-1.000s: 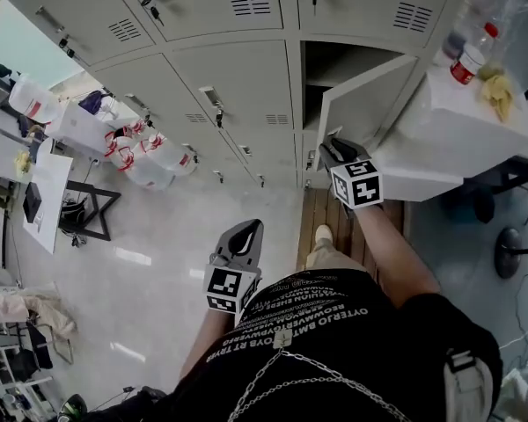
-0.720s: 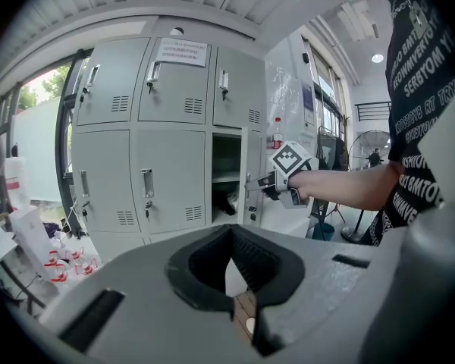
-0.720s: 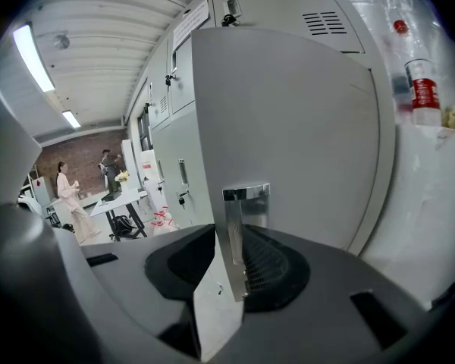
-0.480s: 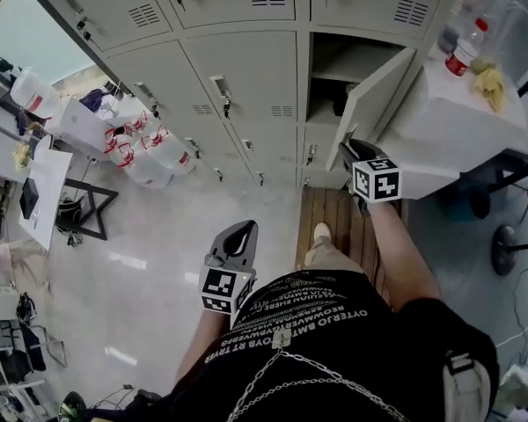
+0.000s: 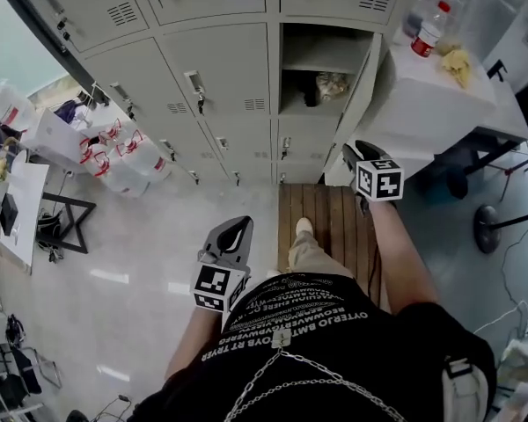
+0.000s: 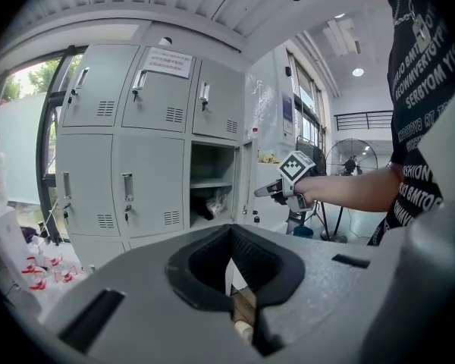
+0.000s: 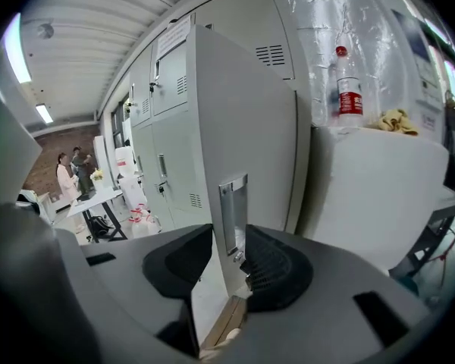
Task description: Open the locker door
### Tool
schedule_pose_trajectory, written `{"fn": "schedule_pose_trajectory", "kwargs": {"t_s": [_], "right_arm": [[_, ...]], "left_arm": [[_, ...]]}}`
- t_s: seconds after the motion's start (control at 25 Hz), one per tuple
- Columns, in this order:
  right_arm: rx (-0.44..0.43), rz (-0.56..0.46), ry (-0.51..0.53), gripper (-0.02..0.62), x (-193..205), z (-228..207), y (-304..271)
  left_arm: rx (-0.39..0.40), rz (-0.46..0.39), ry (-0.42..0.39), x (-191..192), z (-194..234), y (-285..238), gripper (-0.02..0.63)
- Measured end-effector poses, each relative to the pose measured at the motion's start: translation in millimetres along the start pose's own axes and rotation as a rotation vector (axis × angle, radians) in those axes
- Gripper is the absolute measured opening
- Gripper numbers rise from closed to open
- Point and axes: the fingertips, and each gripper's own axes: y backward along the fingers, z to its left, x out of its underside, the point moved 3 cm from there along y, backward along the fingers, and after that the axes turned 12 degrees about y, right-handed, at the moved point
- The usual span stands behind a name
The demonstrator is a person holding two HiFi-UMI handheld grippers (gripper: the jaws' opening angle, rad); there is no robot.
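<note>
The grey locker door (image 5: 359, 76) stands swung out to the right, and its compartment (image 5: 321, 55) shows a shelf and a crumpled bag (image 5: 333, 84). In the right gripper view the door's edge (image 7: 246, 120) and its metal handle (image 7: 232, 209) stand between the jaws of my right gripper (image 7: 231, 243). Those jaws are opening, and a gap shows on the left side of the door. From the head view my right gripper (image 5: 353, 151) sits at the door's lower edge. My left gripper (image 5: 239, 228) hangs low over the floor, shut and empty, with its tips (image 6: 231, 230) together.
A white cabinet (image 5: 422, 104) stands right of the door, with a red-labelled bottle (image 5: 429, 32) and a yellow cloth (image 5: 458, 62) on it. Water jugs (image 5: 114, 161) lie by the lockers at left. A wooden pallet (image 5: 330, 222) is underfoot. People (image 7: 64, 177) stand far behind.
The door has swung further open to the right with my right gripper at its edge, and the compartment's inside now shows. The left gripper has barely moved.
</note>
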Motion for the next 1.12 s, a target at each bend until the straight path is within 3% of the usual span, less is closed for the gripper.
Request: {"fn": "schedule_pose_trajectory", "kwargs": {"t_s": [0.24, 0.52, 0.6, 0.64, 0.72, 0.92, 1.12], "right_arm": [[0.077, 0.037, -0.009, 0.117, 22, -31, 28], [0.065, 0.086, 0.036, 0.081, 38, -51, 44], [0.079, 0.015, 0.011, 0.052, 38, -54, 66], [0.069, -0.04, -0.007, -0.003, 37, -50, 81], [0.02, -0.132, -0.008, -0.005, 38, -33, 115], [-0.042, -0.239, 0.12, -0.005, 23, -6, 210], [-0.103, -0.288, 0.111, -0.005, 34, -13, 243]], "left_arm": [[0.066, 0.015, -0.008, 6, -27, -4, 0.0], [0.069, 0.012, -0.042, 0, -50, -11, 0.0], [0.057, -0.006, -0.055, -9, -55, -11, 0.0], [0.05, -0.024, -0.062, -15, -58, -11, 0.0], [0.034, -0.055, -0.067, -27, -67, -7, 0.0], [0.013, -0.12, -0.079, -62, -103, -4, 0.0], [0.006, -0.162, -0.139, -81, -146, -15, 0.0]]}}
